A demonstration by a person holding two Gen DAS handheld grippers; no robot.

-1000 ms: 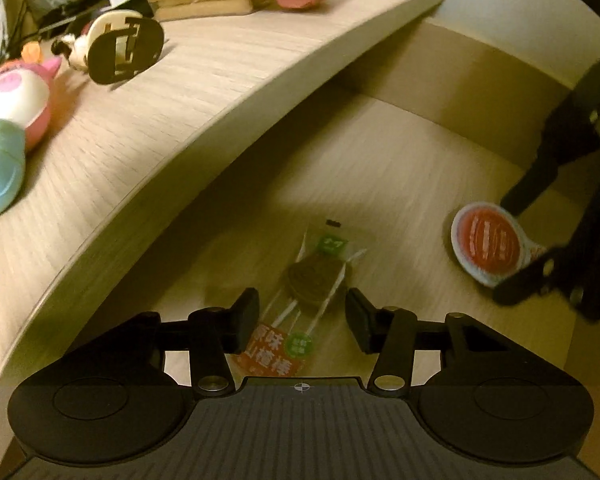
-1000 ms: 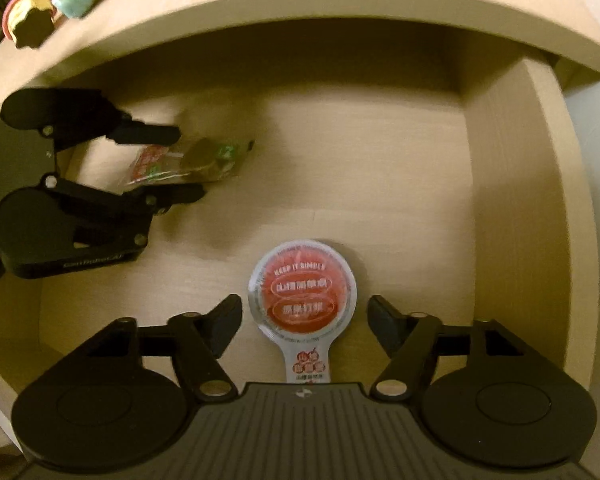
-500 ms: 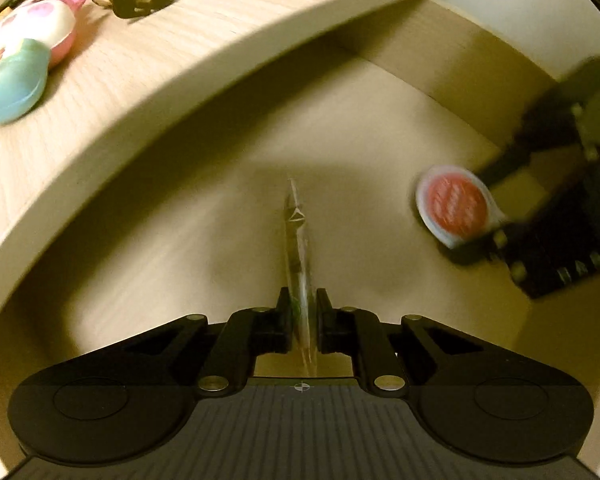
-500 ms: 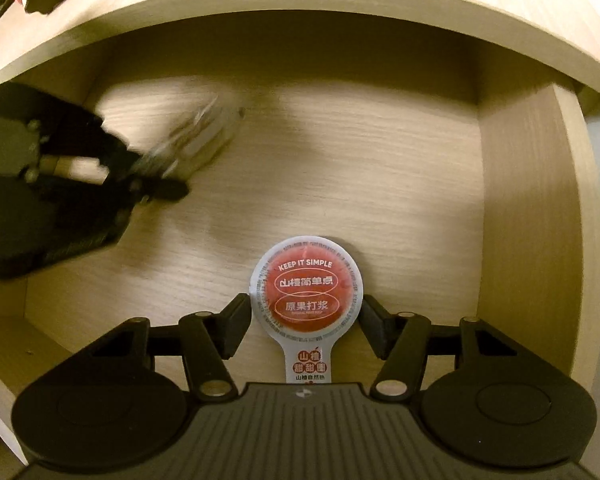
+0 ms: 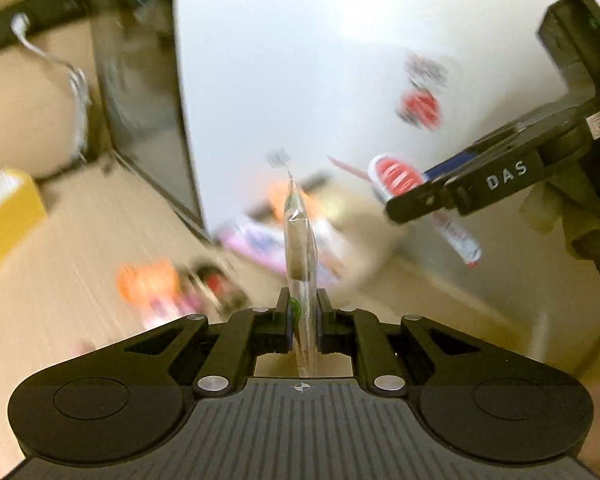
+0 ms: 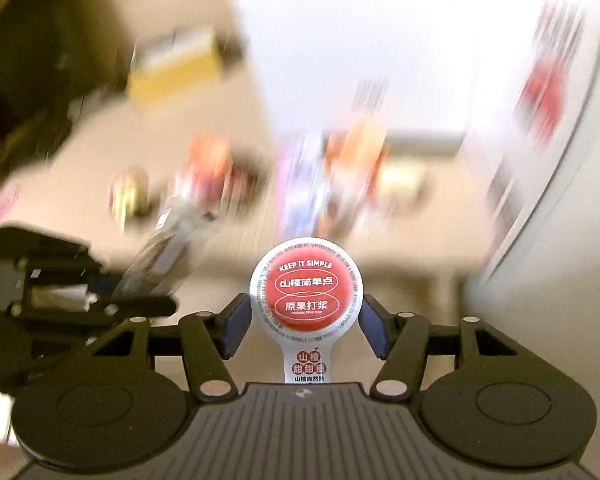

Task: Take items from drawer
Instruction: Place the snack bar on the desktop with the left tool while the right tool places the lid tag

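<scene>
My left gripper (image 5: 303, 312) is shut on a clear snack packet (image 5: 300, 248), held edge-on and standing up between the pads. My right gripper (image 6: 306, 322) is shut on a round red-lidded cup (image 6: 306, 286) with a white tab; both blue pads press its sides. In the left wrist view the right gripper (image 5: 396, 204) hangs at the right with the red-lidded cup (image 5: 396, 172) in it. In the right wrist view the left gripper (image 6: 140, 296) sits at the left with the snack packet (image 6: 168, 244). Both are raised above a wooden desk top (image 5: 80, 248); the drawer is out of view.
The background is blurred. A dark monitor (image 5: 140, 80) stands at the left before a white wall (image 5: 300, 60). Colourful toys and packets (image 5: 156, 284) lie on the desk, with a yellow box (image 5: 4, 216) at the far left. A red sticker (image 5: 418, 106) is on the wall.
The left gripper shut on the snack packet and the right on the red-lidded cup inside the drawer. Both then rose out of the drawer, so the desk top and wall now fill the views.
</scene>
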